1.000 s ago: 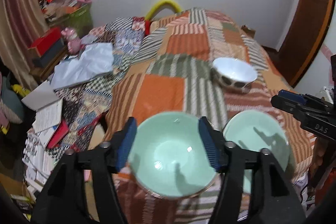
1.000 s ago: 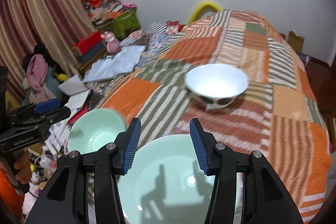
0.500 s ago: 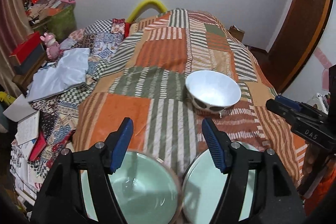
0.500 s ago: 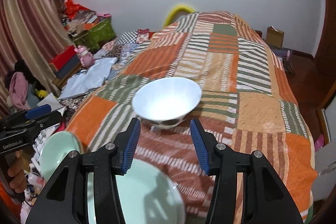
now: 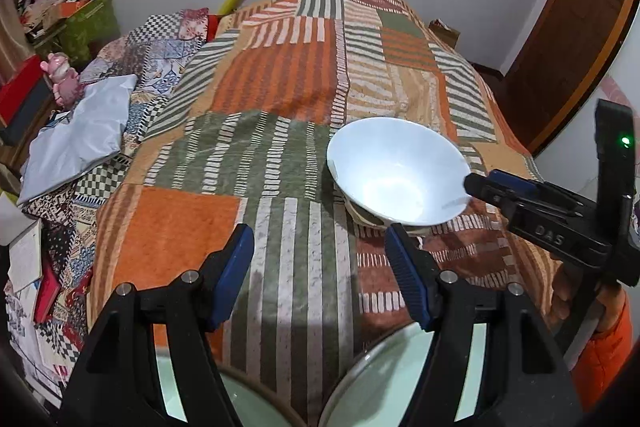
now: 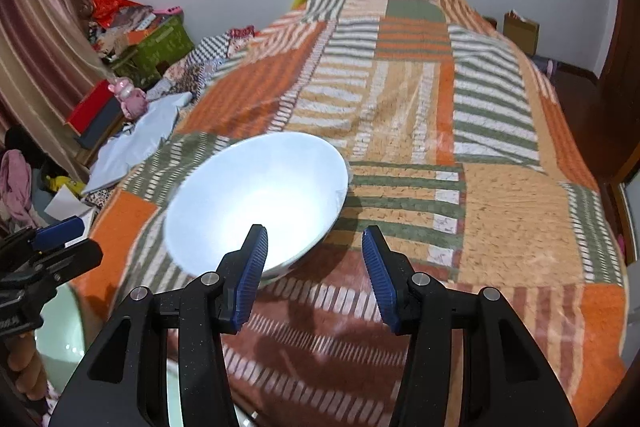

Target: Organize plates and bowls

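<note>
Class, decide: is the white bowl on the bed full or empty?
Empty: the white bowl stands upright on the quilt, its bare, shiny inside visible.

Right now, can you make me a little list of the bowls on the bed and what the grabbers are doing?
surface: patchwork bedspread
white bowl: upright, empty, alone on the bedspread
green bowls: two at near edge, left one, right one
left gripper: jaws open, empty
right gripper: jaws open, empty, close to the white bowl
</note>
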{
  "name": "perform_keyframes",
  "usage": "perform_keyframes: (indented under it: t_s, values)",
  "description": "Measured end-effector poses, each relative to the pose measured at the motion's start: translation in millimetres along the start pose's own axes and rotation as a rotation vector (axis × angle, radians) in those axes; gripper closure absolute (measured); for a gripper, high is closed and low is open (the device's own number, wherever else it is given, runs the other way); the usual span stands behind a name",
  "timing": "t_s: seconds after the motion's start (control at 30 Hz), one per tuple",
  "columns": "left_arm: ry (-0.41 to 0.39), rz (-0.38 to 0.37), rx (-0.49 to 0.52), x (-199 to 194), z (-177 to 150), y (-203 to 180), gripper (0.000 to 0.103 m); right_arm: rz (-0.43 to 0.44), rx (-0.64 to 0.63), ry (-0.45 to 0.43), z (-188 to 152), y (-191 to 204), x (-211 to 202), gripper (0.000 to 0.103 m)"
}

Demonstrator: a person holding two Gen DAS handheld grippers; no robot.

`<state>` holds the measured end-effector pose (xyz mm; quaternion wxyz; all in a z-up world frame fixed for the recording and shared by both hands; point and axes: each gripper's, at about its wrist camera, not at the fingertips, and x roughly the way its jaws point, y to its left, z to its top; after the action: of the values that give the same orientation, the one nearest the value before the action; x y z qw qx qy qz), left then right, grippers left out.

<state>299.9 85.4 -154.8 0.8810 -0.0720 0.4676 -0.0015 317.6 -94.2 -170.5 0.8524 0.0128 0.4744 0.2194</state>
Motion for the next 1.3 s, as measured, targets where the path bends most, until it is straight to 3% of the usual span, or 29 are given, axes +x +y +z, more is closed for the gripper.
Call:
perform_keyframes:
  t_s: [0.27, 0.47, 0.7, 0.87, 0.93, 1.0, 1.2, 1.3]
  values:
    - [0.012, -0.010, 0.018, 19.1, 5.7, -5.4, 0.036, 0.037, -0.020, 0.068, 2.8, 1.5, 24.5, 0.071]
    - [0.027, -0.013, 0.024, 25.9, 6.8, -9.0, 0.036, 0.021, -0.071, 0.070, -1.5, 5.4, 29.4, 0.079]
    - [0.083, 0.010, 0.005, 39.6, 4.9, -7.3, 0.037, 0.073, -0.175, 0.094, -17.3, 25.0, 23.8, 0.082]
    - [0.148, 0.040, -0.014, 56.0, -0.9, -2.6, 0.054, 0.110, -0.193, 0.107, -24.7, 31.0, 18.6, 0.082]
    - [0.175, 0.037, -0.026, 62.5, -3.7, 0.1, 0.067, 0.120, -0.175, 0.110, -24.6, 29.8, 18.1, 0.082]
    - [0.199, 0.033, -0.036, 68.6, -6.2, 1.9, 0.073, 0.123, -0.155, 0.117, -23.7, 28.3, 19.8, 0.082]
    - [0.200, 0.022, -0.022, 74.1, -7.8, -3.3, 0.086, 0.115, -0.117, 0.118, -20.8, 29.9, 22.8, 0.081]
    - [0.192, 0.029, -0.014, 74.3, -7.9, -5.5, 0.086, 0.112, -0.115, 0.109, -21.4, 31.0, 23.8, 0.079]
